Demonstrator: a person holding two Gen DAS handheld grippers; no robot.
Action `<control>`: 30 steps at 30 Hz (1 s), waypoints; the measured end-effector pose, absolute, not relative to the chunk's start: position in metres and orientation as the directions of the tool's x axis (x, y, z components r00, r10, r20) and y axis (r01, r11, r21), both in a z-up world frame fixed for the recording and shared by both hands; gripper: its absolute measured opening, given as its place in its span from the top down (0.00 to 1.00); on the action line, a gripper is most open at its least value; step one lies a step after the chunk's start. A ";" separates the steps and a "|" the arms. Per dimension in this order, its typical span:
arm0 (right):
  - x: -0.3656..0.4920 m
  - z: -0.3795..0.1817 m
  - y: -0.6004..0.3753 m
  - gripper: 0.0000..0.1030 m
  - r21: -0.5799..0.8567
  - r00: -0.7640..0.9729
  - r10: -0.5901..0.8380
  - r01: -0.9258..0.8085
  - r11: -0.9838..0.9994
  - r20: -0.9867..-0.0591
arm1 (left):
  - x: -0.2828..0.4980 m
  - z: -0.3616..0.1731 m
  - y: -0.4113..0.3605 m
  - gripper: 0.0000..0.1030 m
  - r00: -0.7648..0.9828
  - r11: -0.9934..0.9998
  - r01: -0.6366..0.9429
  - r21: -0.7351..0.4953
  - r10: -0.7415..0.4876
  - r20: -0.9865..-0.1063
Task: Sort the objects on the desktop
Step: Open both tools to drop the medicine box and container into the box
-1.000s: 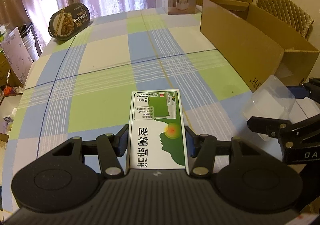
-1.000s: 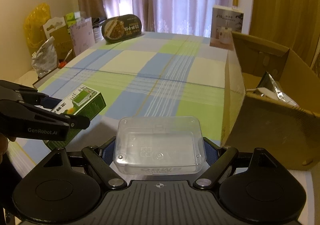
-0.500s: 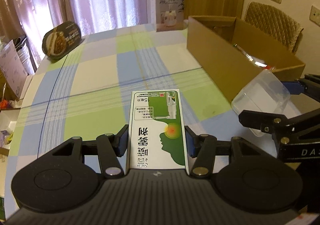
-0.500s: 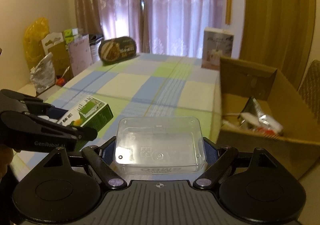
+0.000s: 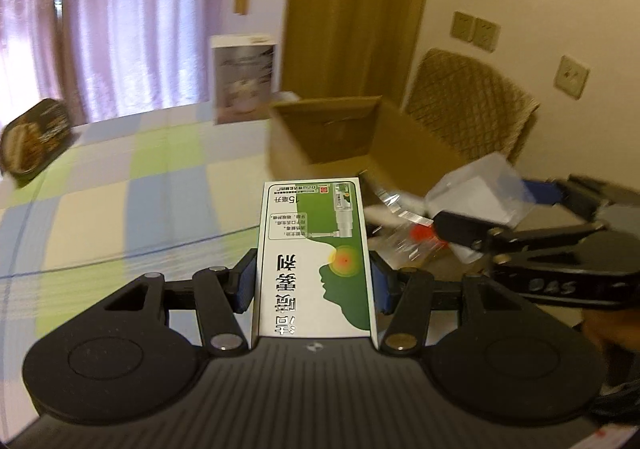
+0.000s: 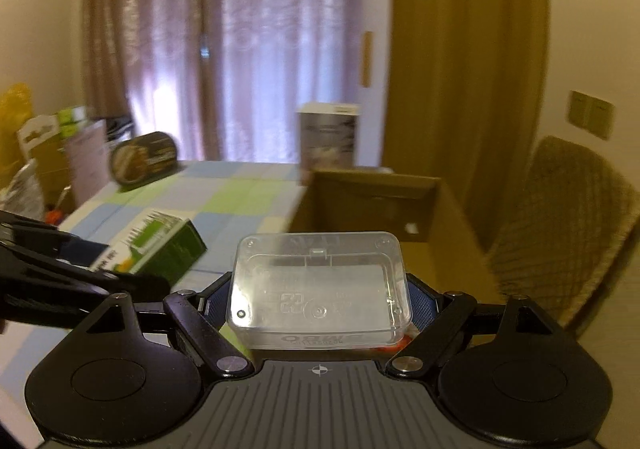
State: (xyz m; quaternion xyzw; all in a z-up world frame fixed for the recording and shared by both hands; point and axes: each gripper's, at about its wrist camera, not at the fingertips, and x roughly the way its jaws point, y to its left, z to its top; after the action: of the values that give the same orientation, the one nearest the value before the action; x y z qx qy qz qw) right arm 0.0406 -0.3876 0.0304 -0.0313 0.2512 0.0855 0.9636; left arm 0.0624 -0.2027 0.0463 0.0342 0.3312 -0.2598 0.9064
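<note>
- Green-and-white spray box (image 5: 316, 257) sits clamped between the fingers (image 5: 245, 281) of our left gripper (image 5: 314, 281); the blue pads press on both long sides, and the jaws are closed only to the box's width.
- Its printed face is up, with the far end sticking out well past the fingertips.
- We hold a clear plastic case (image 6: 320, 289) in our right gripper (image 6: 320, 301) the same way, fingers (image 6: 424, 297) closed against its two short ends, lid face up.
- Ahead of the left fingers and to their right lies the open cardboard box (image 5: 340, 129); crinkled packets (image 5: 400, 217) with a red patch show inside it, just past the spray box's far end.
- From the right wrist view the cardboard box (image 6: 376, 201) lies straight ahead of the fingers, and the case is held above its near part.
- Each gripper shows in the other's view: the right one to the right of our left fingers, the left one to the left of our right fingers.
- Under both runs the table (image 5: 120, 189) in a blue, green and cream check cloth.
- At its far end we see a dark oval food tub (image 6: 144, 161) on its edge and an upright white carton (image 5: 244, 77).
- Beyond are pale purple curtains (image 6: 260, 41), a mustard drape (image 6: 468, 49) and a quilted chair (image 6: 568, 225) to the right.
</note>
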 end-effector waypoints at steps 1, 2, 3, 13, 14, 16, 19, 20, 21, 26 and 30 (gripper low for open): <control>0.045 0.030 -0.395 0.20 -0.019 0.861 0.137 -0.167 0.986 -0.491 | 0.065 0.049 -0.212 0.52 0.638 0.855 0.505 -0.121 -0.464 -0.614; 0.049 0.029 -0.402 0.20 -0.022 0.861 0.125 -0.156 0.988 -0.493 | 0.068 0.050 -0.221 0.51 0.631 0.848 0.513 -0.131 -0.476 -0.613; 0.052 0.028 -0.409 0.20 -0.024 0.862 0.115 -0.146 0.989 -0.494 | 0.072 0.051 -0.229 0.51 0.623 0.842 0.520 -0.142 -0.488 -0.611; 0.073 0.020 -0.456 0.20 -0.007 0.868 0.076 -0.091 0.996 -0.491 | 0.105 0.042 -0.291 0.51 0.590 0.819 0.550 -0.161 -0.518 -0.620; 0.074 0.019 -0.459 0.20 -0.003 0.868 0.074 -0.087 0.996 -0.492 | 0.108 0.040 -0.295 0.51 0.590 0.820 0.549 -0.161 -0.517 -0.621; 0.077 0.017 -0.463 0.20 0.005 0.867 0.074 -0.082 0.997 -0.493 | 0.115 0.037 -0.301 0.51 0.594 0.822 0.547 -0.160 -0.516 -0.618; 0.080 0.014 -0.467 0.20 0.011 0.866 0.074 -0.078 0.997 -0.495 | 0.123 0.032 -0.306 0.50 0.614 0.833 0.528 -0.165 -0.509 -0.603; 0.080 0.014 -0.468 0.20 0.014 0.866 0.073 -0.077 0.997 -0.495 | 0.126 0.032 -0.307 0.46 0.629 0.842 0.517 -0.153 -0.496 -0.599; 0.080 0.013 -0.469 0.20 0.017 0.867 0.074 -0.075 0.997 -0.494 | 0.127 0.032 -0.306 0.44 0.639 0.847 0.512 -0.143 -0.487 -0.595; 0.081 0.010 -0.470 0.20 0.029 0.866 0.081 -0.077 0.997 -0.494 | 0.124 0.030 -0.288 0.44 0.646 0.860 0.491 -0.141 -0.468 -0.604; 0.082 0.008 -0.465 0.20 0.032 0.860 0.098 -0.095 0.995 -0.500 | 0.112 0.028 -0.268 0.40 0.658 0.874 0.464 -0.145 -0.450 -0.605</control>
State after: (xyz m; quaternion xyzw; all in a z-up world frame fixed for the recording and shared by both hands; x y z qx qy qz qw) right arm 0.0818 -0.4651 0.0082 0.0031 0.2594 0.0498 0.9645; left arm 0.1120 -0.2678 0.0277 0.0112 0.3290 -0.2510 0.9103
